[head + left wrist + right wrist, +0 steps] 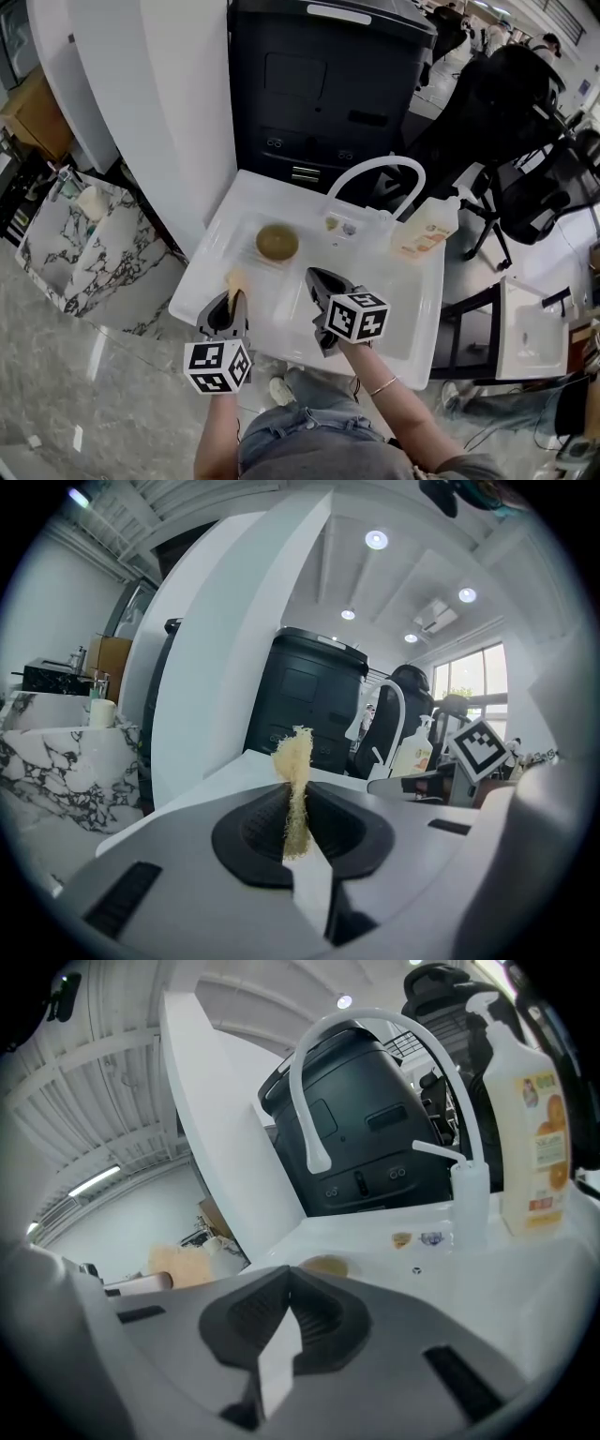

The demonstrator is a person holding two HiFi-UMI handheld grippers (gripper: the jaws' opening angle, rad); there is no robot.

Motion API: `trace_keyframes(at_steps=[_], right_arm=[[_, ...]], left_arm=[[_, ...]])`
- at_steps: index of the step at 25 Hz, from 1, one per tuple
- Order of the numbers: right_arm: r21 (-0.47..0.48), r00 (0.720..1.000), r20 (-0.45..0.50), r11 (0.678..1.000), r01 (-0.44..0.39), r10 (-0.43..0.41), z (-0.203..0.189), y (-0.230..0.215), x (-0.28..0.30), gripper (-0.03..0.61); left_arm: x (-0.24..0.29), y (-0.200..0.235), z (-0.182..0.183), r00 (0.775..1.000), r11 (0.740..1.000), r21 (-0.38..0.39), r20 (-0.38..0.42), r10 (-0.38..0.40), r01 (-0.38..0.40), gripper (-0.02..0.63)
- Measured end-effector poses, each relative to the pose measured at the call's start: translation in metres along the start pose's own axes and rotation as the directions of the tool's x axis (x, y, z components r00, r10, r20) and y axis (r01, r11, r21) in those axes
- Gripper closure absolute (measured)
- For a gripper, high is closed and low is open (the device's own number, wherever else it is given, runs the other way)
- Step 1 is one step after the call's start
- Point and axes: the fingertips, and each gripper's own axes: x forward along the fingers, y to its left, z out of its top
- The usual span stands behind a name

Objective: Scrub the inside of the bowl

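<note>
while the left gripper (296,803) is clamped on a thin yellow scrub pad (293,761) that sticks up past its jaws, the right gripper (284,1321) has its jaws pressed together on nothing. the brown bowl (277,242) sits in the white sink (412,323), ahead of both grippers and apart from them, near the faucet (375,169). scrubbing seems not yet begun. next, the pad must reach down into the bowl, and the right gripper would probably need to open to steady the rim.
</note>
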Motion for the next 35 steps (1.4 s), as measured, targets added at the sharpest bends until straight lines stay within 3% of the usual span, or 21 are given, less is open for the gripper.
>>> trace_keyframes(at_steps=[17, 22, 31, 35], right_arm=[[0.100, 0.992, -0.130, 0.995, 0.015, -0.002, -0.011, -0.047, 0.073, 0.565], [0.157, 0.988, -0.156, 0.987, 0.017, 0.008, -0.016, -0.061, 0.089, 0.518], [0.337, 0.985, -0.167, 0.942, 0.009, 0.051, -0.027, -0.083, 0.113, 0.497], [0.367, 0.983, -0.170, 0.930, 0.000, 0.067, -0.032, -0.086, 0.124, 0.494]], left_arm=[[0.068, 0.018, 0.004, 0.997, 1.000, 0.008, -0.069, -0.026, 0.027, 0.568], [0.089, 0.020, 0.002, 0.995, 0.999, 0.009, -0.090, -0.031, 0.032, 0.568], [0.119, 0.023, 0.000, 0.993, 1.000, 0.014, -0.118, -0.022, 0.024, 0.568], [0.126, 0.025, -0.004, 0.991, 1.000, 0.013, -0.133, -0.015, 0.017, 0.568]])
